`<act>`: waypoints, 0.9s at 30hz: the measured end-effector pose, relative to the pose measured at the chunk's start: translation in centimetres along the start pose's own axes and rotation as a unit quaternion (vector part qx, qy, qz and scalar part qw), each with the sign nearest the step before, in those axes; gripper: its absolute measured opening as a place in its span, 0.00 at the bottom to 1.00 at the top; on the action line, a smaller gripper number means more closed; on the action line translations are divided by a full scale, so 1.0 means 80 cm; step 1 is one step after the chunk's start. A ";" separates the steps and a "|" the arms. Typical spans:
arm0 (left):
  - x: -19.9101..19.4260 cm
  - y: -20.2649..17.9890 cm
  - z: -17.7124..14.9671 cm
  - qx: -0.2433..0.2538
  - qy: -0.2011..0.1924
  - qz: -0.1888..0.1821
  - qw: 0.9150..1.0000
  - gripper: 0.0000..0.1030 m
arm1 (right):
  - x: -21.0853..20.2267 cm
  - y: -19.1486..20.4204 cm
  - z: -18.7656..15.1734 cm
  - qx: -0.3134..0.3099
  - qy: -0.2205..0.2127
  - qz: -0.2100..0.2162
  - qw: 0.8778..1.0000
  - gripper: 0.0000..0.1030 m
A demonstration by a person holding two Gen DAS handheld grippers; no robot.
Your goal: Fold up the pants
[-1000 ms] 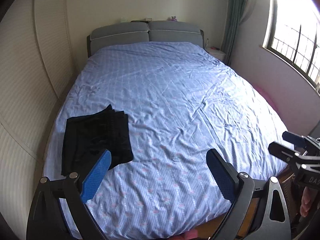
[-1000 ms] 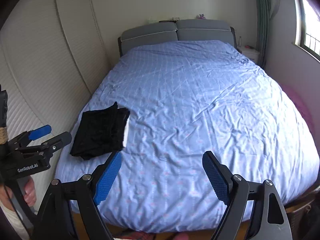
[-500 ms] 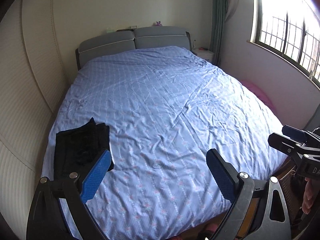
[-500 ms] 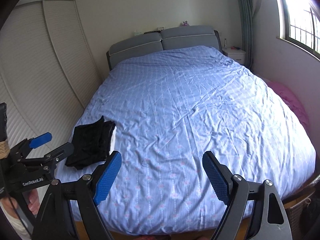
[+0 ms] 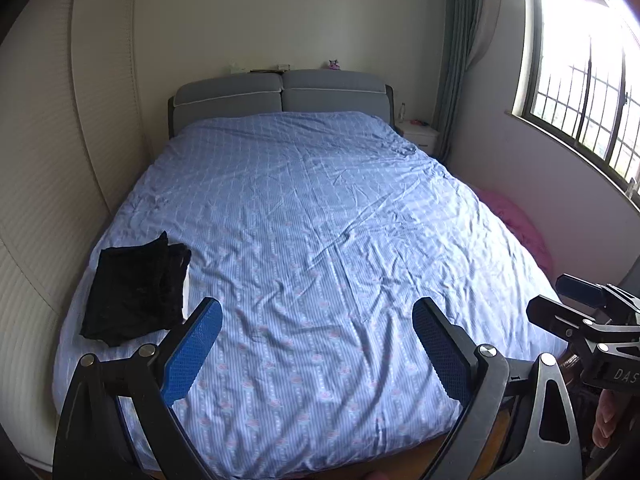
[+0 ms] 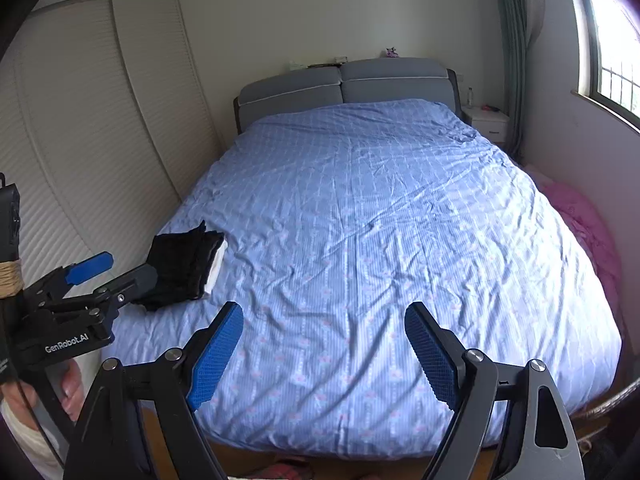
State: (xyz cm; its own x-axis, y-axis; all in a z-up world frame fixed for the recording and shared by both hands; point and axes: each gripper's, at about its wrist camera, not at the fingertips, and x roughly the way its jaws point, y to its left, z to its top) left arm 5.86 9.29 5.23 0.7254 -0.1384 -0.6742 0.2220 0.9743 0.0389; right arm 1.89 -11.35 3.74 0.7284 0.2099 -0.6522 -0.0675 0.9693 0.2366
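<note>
Pants folded, both grippers clear of the bed

Bed (image 5: 320, 240) first: blue patterned cover, creased but bare over most of its width, so plenty of room for any tidying. Pants (image 5: 136, 288) next: black, lying as a compact rectangle on the bed's left side near its foot, with a white strip (image 6: 218, 264) peeking out along the edge facing the bed's middle. Judged folded already, or all but.

Left gripper (image 5: 318, 308): held off the foot of the bed, jaws spread wide, nothing between the blue pads. Right gripper (image 6: 324, 312): likewise beyond the foot of the bed, jaws wide apart and empty.

To finish well: keep both sets of jaws open and away from the stack. If squaring up seems needed, come in low from the foot of the bed, nip only the top layer's loose edge, and pull flat without dragging the layers beneath or rucking the cover.

Writing: "GenRobot.AI" (image 6: 66, 347) in white on the left gripper's body; on the right gripper's body only "DAS" (image 5: 626, 375), the rest cut off at the picture's edge.
</note>
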 end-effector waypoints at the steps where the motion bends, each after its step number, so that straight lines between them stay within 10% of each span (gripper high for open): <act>1: -0.003 -0.007 -0.001 0.000 -0.002 0.004 1.000 0.94 | -0.004 -0.007 0.000 -0.003 -0.001 0.002 1.000 0.81; 27: -0.044 -0.089 -0.011 0.022 -0.029 0.027 0.999 1.00 | -0.056 -0.066 -0.013 -0.007 -0.031 0.019 0.999 0.81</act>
State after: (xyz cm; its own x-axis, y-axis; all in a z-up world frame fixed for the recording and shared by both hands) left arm 1.19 2.99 6.67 0.7732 -0.0976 -0.6266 0.2094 0.9720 0.1070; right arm -1.70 -17.29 4.65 0.7662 0.2388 -0.5965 -0.1049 0.9624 0.2505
